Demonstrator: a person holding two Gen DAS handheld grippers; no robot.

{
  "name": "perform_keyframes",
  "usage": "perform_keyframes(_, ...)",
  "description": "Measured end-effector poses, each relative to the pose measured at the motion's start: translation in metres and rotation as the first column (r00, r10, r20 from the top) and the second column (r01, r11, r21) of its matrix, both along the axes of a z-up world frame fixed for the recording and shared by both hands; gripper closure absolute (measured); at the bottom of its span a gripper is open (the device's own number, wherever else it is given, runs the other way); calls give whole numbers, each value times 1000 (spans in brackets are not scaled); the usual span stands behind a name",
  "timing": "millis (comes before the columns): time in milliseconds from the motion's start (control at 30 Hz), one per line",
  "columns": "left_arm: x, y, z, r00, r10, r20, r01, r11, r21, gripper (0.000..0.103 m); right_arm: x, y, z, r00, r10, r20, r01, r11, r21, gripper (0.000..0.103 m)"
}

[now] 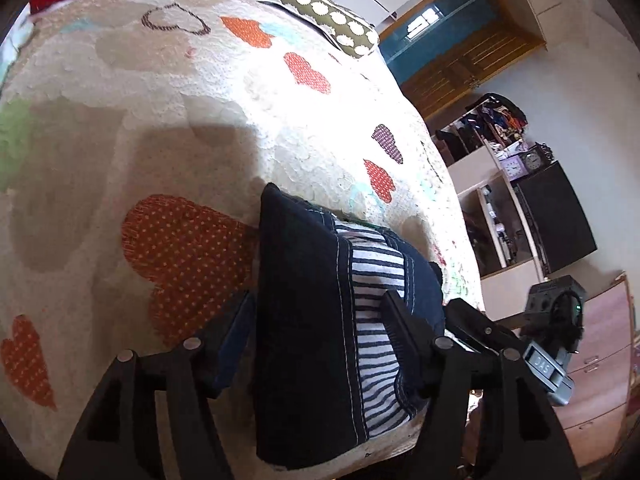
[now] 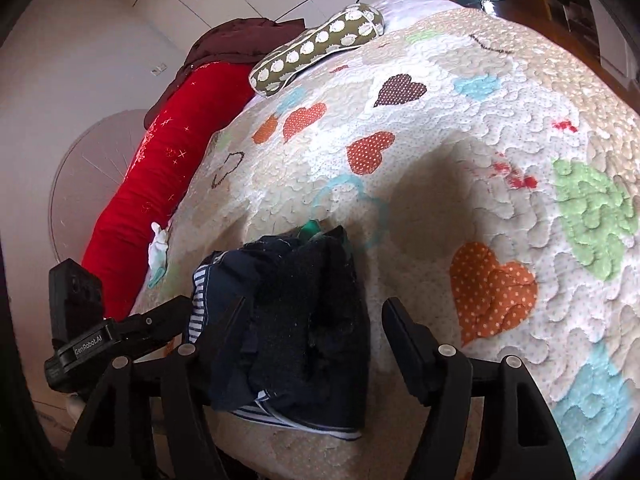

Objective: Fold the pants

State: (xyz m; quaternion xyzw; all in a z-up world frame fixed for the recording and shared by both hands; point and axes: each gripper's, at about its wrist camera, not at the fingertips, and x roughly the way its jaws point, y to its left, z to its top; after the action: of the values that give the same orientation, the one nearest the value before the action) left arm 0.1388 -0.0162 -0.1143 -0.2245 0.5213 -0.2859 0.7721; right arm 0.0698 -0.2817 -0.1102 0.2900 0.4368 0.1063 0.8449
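Note:
The pants [image 1: 308, 320] are dark navy denim with a blue-and-white striped lining, folded into a compact bundle on the heart-patterned quilt [image 1: 160, 120] near the bed's front edge. My left gripper [image 1: 316, 320] is open, its fingers standing on either side of the bundle. In the right wrist view the same bundle [image 2: 288, 320] lies between the open fingers of my right gripper [image 2: 316, 324], nearer the left finger. The right gripper's body [image 1: 552, 344] shows at the right of the left wrist view, and the left gripper's body [image 2: 80, 336] shows at the left of the right wrist view.
A green spotted bolster pillow [image 2: 316, 52] and a red blanket [image 2: 160, 168] lie at the head of the bed. Shelves, a dark cabinet [image 1: 556, 216] and a wooden dresser [image 1: 600, 360] stand past the bed's right edge.

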Motion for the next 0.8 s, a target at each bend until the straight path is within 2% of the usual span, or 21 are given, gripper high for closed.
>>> perform_keyframes(100, 5, -12, -15, 999, -43, -30, 42, 999, -20, 30, 13, -1, -25, 999, -1, -41, 5, 996, 94, 30)
perform_keyframes(167, 5, -19, -17, 998, -62, -30, 61, 998, -28, 34, 15, -1, -37, 1000, -3, -24, 7, 986, 168, 33)
perform_keyframes(200, 5, -20, -16, 997, -72, -36, 70, 996, -46, 48, 15, 0, -40, 1000, 8, -8, -6, 979, 204, 52)
perform_keyframes(267, 4, -21, -9, 997, -69, -28, 67, 996, -54, 56, 15, 0, -42, 1000, 15, -9, -12, 969, 249, 66)
perform_keyframes(300, 5, -22, -4, 997, -71, -20, 69, 996, -62, 61, 14, 0, -39, 1000, 18, -2, -17, 969, 246, 71)
perform_keyframes(400, 16, -23, 13, 999, -55, 0, 54, 995, -86, 62, 19, 1, -24, 999, 23, 28, -29, 971, 236, 72)
perform_keyframes(567, 55, -32, 37, 999, 10, 53, -10, 1000, -9, 61, 52, 3, 9, 996, 18, 89, -33, 985, 170, 72)
perform_keyframes(633, 68, -38, 33, 998, 44, 55, -49, 994, 99, 61, 67, 4, 13, 996, 17, 85, -28, 991, 128, 69)
perform_keyframes(700, 77, -48, 21, 998, 49, 44, -57, 973, 225, 61, 82, 5, 6, 999, -1, 43, 0, 1000, 23, 66)
perform_keyframes(733, 77, -50, 16, 998, 41, 40, -50, 967, 249, 61, 88, 7, 0, 1000, -15, 11, 15, 998, -69, 66)
perform_keyframes(767, 75, -49, 15, 998, 35, 43, -45, 968, 245, 61, 93, 8, -8, 999, -25, -30, 20, 988, -154, 61)
perform_keyframes(800, 71, -47, 16, 998, 36, 50, -47, 970, 237, 61, 95, 6, -13, 998, -27, -53, 16, 981, -193, 51)
